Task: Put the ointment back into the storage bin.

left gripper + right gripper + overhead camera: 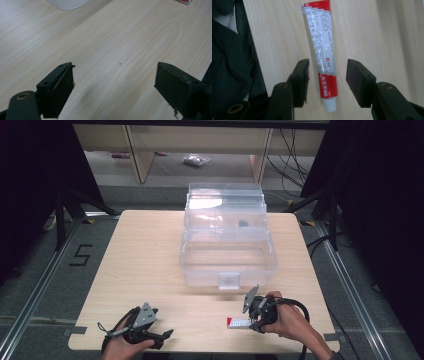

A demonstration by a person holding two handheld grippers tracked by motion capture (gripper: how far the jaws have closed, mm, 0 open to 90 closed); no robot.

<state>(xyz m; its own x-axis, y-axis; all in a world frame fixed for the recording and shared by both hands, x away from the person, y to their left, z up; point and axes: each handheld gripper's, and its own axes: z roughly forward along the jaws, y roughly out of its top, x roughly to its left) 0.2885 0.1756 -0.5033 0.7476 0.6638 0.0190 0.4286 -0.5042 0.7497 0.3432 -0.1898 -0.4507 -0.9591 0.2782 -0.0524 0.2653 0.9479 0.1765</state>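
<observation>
A red and white tube (239,322) lies flat on the wooden table (145,270) near its front edge, with its white cap toward my right gripper (254,322). In the right gripper view the tube (324,50) runs lengthwise between the two black jaws of the right gripper (328,63). Each jaw stands a small gap off the tube, so the right gripper is open around its capped end. My left gripper (165,337) rests at the front left, and in its own view the left gripper (115,72) is wide open over bare wood.
A clear plastic box (200,270) with its lid and tiered trays folded open stands in the middle-back of the table; a corner of the box (67,3) shows in the left gripper view. The person's dark clothing (227,62) is at the table's front edge.
</observation>
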